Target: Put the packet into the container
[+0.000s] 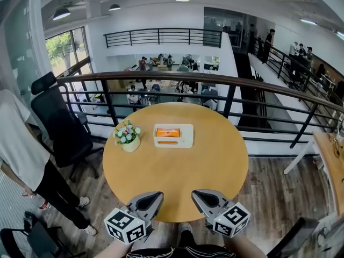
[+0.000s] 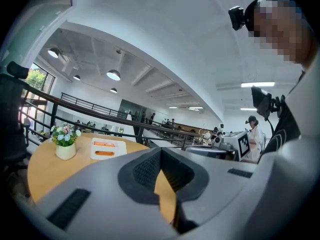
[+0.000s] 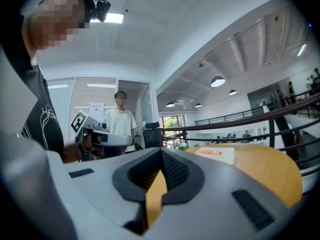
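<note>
A white container (image 1: 188,136) lies on the far half of the round wooden table (image 1: 177,181), with an orange packet (image 1: 167,133) inside it and a thinner orange strip beside that. The container (image 2: 117,145) and packet (image 2: 103,144) also show in the left gripper view, and small in the right gripper view as the container (image 3: 227,156) and packet (image 3: 212,153). My left gripper (image 1: 156,195) and right gripper (image 1: 198,194) hover side by side over the table's near edge, far from the container. Both are shut with nothing between the jaws, as my left gripper (image 2: 160,156) and right gripper (image 3: 161,156) show in their own views.
A small pot of flowers (image 1: 128,136) stands left of the container. A black office chair (image 1: 59,125) and a standing person (image 1: 21,160) are at the left of the table. A dark railing (image 1: 215,82) runs behind it. Another wooden table (image 1: 330,163) is at the right.
</note>
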Motion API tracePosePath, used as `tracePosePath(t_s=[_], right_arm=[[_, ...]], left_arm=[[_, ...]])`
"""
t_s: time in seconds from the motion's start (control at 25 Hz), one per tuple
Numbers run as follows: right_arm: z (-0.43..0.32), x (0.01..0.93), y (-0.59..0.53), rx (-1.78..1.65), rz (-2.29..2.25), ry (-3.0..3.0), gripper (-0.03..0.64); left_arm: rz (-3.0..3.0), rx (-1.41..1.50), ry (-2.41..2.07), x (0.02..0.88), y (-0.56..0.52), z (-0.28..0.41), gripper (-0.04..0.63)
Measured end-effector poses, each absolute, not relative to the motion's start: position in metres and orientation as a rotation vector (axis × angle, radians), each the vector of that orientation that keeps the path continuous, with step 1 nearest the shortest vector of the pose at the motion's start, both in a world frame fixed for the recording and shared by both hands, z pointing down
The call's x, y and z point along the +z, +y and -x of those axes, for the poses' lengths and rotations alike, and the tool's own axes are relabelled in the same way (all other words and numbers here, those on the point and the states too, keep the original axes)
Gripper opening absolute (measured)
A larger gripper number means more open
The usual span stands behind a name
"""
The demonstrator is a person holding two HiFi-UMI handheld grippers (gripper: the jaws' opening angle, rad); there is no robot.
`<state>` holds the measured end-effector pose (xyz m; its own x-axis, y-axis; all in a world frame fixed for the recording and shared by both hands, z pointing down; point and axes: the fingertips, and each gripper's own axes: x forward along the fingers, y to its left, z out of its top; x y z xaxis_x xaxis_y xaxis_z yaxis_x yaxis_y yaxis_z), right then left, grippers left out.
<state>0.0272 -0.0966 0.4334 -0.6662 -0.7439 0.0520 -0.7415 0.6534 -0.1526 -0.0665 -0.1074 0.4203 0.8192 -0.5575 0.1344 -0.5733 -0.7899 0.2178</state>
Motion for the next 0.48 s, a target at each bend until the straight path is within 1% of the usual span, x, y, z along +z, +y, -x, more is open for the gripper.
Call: tracePosePath(t_s=[0.48], right_arm=[[-0.025, 0.432, -0.1009, -0.243, 1.263, 2.87, 0.005]], left_arm=[[-2.751, 0.102, -0.866, 0.4222, -0.111, 0.0642, 0.005]])
